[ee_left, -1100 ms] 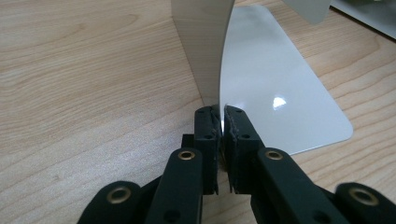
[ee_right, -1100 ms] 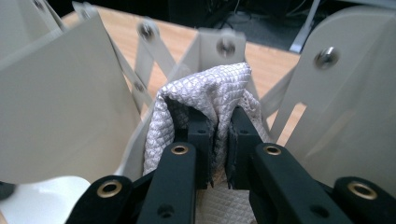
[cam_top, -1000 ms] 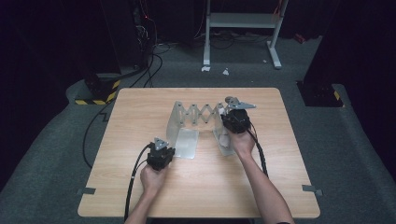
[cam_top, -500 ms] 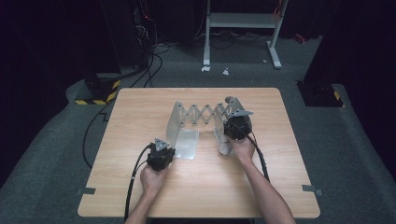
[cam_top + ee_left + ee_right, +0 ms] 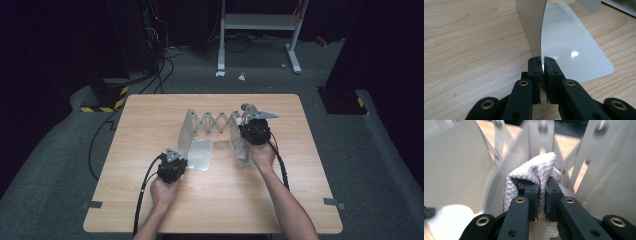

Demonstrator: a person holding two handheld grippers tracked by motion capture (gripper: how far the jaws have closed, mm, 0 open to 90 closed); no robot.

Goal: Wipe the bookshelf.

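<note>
Since the earlier picture, only the right gripper (image 5: pixel 248 116) had shifted a little beside the rack (image 5: pixel 216 131); the left gripper (image 5: pixel 176 156) had stayed put. That grey folding rack stood in the middle of the wooden table (image 5: pixel 150 115). Its zigzag bars crowded round the white cloth (image 5: pixel 536 173), which the right jaws pinched tight. The left jaws squeezed the rack's thin end plate (image 5: pixel 534 27).
</note>
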